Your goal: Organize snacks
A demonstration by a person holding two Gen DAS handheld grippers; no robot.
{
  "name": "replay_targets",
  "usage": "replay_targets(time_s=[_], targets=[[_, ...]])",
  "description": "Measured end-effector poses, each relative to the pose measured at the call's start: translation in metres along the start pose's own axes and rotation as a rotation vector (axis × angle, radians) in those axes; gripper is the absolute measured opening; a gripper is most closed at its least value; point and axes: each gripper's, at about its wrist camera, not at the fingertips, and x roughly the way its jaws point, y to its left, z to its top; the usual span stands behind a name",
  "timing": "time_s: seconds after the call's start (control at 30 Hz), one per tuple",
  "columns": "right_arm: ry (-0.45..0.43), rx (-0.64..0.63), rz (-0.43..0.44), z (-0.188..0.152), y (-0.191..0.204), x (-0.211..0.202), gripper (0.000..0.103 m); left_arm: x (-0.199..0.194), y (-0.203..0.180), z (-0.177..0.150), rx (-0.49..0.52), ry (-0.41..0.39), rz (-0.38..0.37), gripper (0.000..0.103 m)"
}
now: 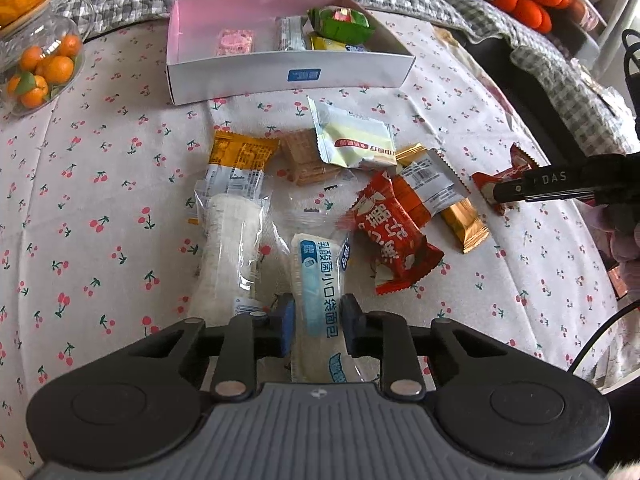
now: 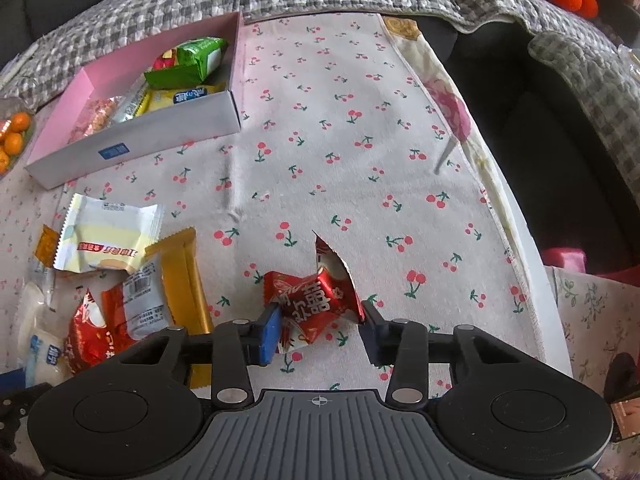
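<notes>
L gripper (image 1: 316,320) fingers clenched on bread pack (image 1: 318,304), btm ctr of frame | R gripper (image 2: 320,326) fingers clenched on red candy (image 2: 316,300), ctr-btm, on desk (image 2: 360,140) cloth | box (image 1: 280,72) w/ snacks upper ctr (L view), upper left (R view) | loose snack pile mid-frame, L view

My left gripper (image 1: 316,322) points steeply down, its pads pinched on a white bread packet (image 1: 320,300). My right gripper (image 2: 320,326) tilts down likewise, pads closed against a red candy wrapper (image 2: 316,300).
</notes>
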Motion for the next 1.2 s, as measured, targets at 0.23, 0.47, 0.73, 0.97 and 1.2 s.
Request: replay_targets(time_s=[0.23,0.47,0.73,0.97,1.2], targets=[[-0.002,0.023,0.033,0.0,-0.001,-0.005,0.035,-0.005,0.002,-0.001,0.004,-0.008,-0.01,0.018],[-0.002,0.036,0.07,0.0,0.001,-0.01,0.029,-0.005,0.001,-0.001,0.029,-0.004,-0.011,0.018],[0.064,0.152,0.113,0.004,-0.013,0.006,0.039,0.009,-0.007,-0.001,0.083,0.03,0.023,0.03],[0.042,0.193,0.126,0.009,-0.011,0.009,0.055,0.015,-0.015,-0.002,0.124,0.022,0.054,0.038],[-0.001,0.156,0.064,0.014,-0.002,0.015,0.045,0.016,-0.017,-0.004,0.149,0.016,0.064,0.036]])
